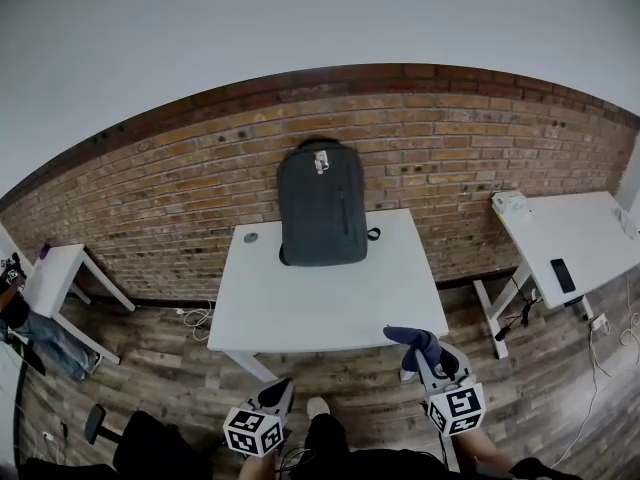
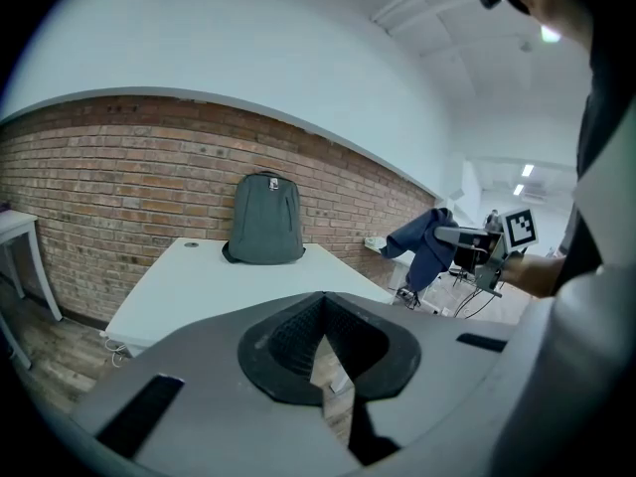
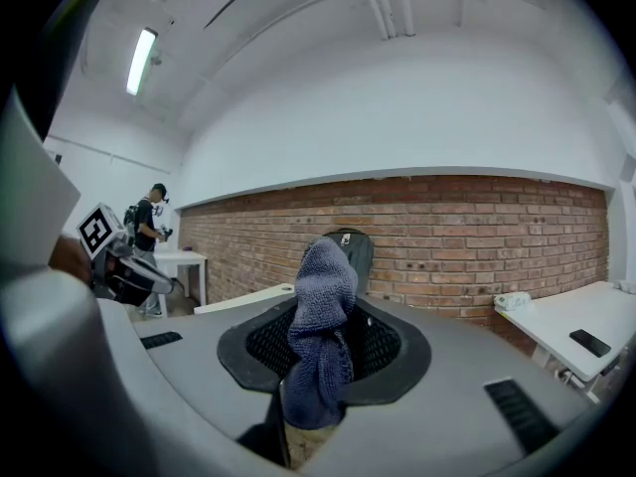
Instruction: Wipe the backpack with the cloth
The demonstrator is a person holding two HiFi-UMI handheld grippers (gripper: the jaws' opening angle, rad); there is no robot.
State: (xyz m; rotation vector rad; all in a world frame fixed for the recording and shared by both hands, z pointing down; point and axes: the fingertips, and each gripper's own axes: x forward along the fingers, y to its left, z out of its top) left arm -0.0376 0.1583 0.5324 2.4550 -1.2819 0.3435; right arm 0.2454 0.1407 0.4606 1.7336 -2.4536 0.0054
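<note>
- Head view: the backpack (image 1: 322, 205) stands upright at the far edge of the table (image 1: 320, 303), against the brick wall (image 1: 150, 208).
- The right gripper (image 1: 428, 358) hangs just off the table's near right corner, jaws clamped on the blue cloth (image 1: 414, 339).
- Right gripper view: the cloth bunches up between the jaws.
- The left gripper (image 1: 278, 393) is in front of the table's near edge, jaws pressed together with nothing between them.

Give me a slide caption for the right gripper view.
Blue cloth clamped in the right tongs, backpack ahead against the brick wall.
</note>
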